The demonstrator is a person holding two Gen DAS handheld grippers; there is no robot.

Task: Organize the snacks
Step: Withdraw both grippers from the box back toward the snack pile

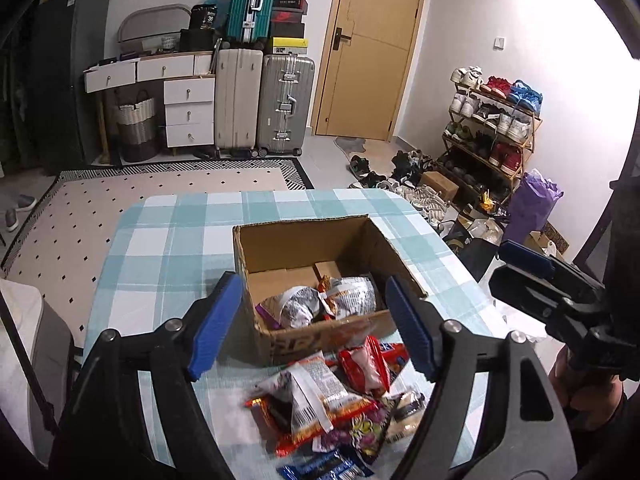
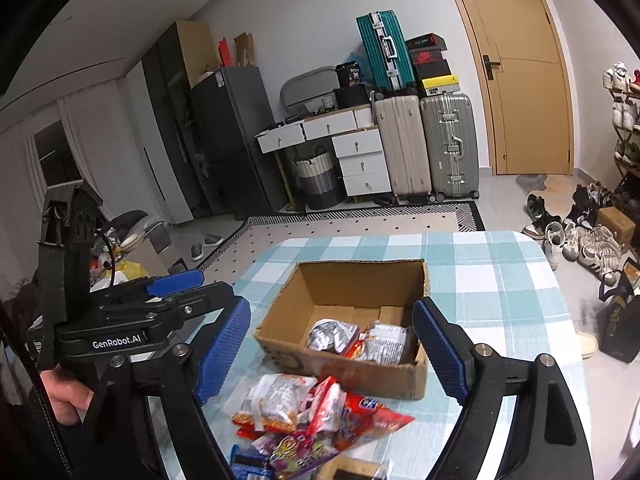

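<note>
Table (image 1: 168, 216) with checked cloth carries the cardboard box (image 1: 304, 240), open-topped, a few snack packets (image 1: 340, 300) inside on its floor. Loose snack pile (image 1: 340, 400) sits on the cloth just in front of the box. Left gripper (image 1: 316, 320) and right gripper (image 2: 332, 356) hover over that pile, both spread apart, nothing between the pads.

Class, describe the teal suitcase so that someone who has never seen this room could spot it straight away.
Start at the tan door on the far wall and look just left of it, where two big upright suitcases, one cream and one silver, stand side by side. The teal suitcase is perched on top of them, leaning slightly; it alone is brightly coloured and off the floor.
</note>
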